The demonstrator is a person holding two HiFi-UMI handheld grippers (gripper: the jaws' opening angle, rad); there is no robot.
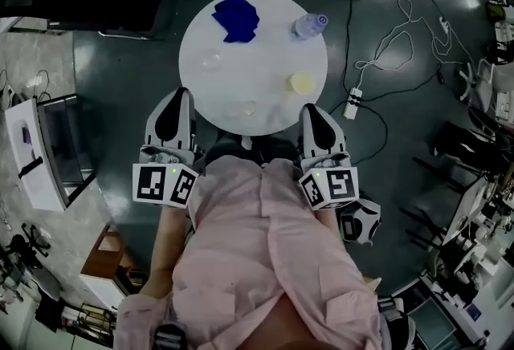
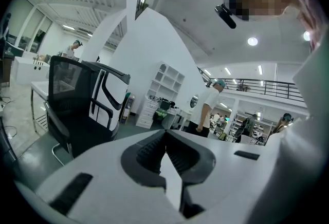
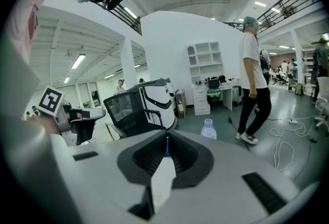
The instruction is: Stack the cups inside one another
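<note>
In the head view a round white table [image 1: 273, 27] bears three separate cups: a yellow cup [image 1: 302, 83] at the right, a clear cup [image 1: 211, 60] at the left and another clear cup [image 1: 250, 108] near the front edge. My left gripper [image 1: 180, 91] reaches just over the table's front left rim, and my right gripper [image 1: 310, 108] just over the front right rim. Both are shut and empty. The left gripper [image 2: 165, 133] and the right gripper [image 3: 167, 138] show pads pressed together in their own views; no cup appears in either.
A crumpled blue cloth [image 1: 235, 19] and a water bottle [image 1: 307, 24] lie at the table's far side; the bottle [image 3: 208, 129] also shows past the right jaws. A black office chair [image 2: 77, 110] stands left. A power strip and cables [image 1: 353, 102] lie on the floor right. People stand beyond.
</note>
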